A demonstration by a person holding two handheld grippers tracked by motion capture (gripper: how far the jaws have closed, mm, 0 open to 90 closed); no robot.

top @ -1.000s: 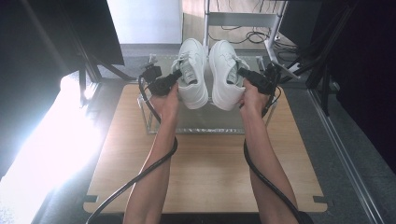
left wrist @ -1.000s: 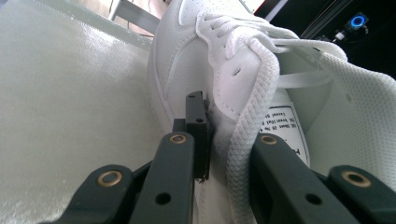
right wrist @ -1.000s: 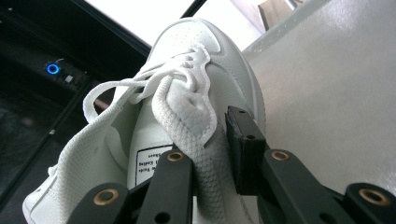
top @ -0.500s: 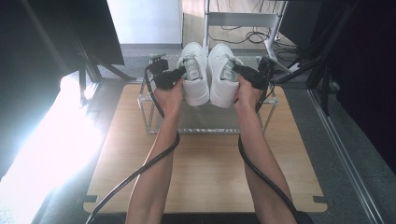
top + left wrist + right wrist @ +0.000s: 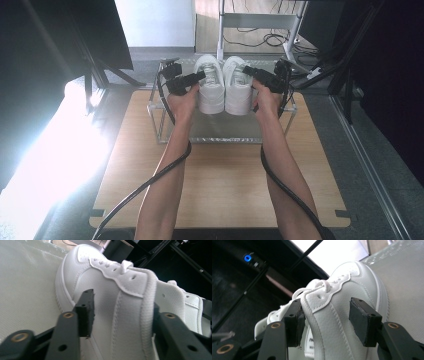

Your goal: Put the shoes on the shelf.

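Left gripper (image 5: 200, 76) and right gripper (image 5: 248, 70), jaws just opening, released, straddle left shoe (image 5: 210, 85) and right shoe (image 5: 237, 85) at 12 o'clock.

Wooden table (image 5: 220, 175); clear rack (image 5: 165, 125) on it; cables (image 5: 260, 37) behind.

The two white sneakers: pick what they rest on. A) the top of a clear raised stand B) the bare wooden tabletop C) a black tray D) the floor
A: in the high view the two white sneakers sit side by side on the clear raised stand, which stands on the wooden table.
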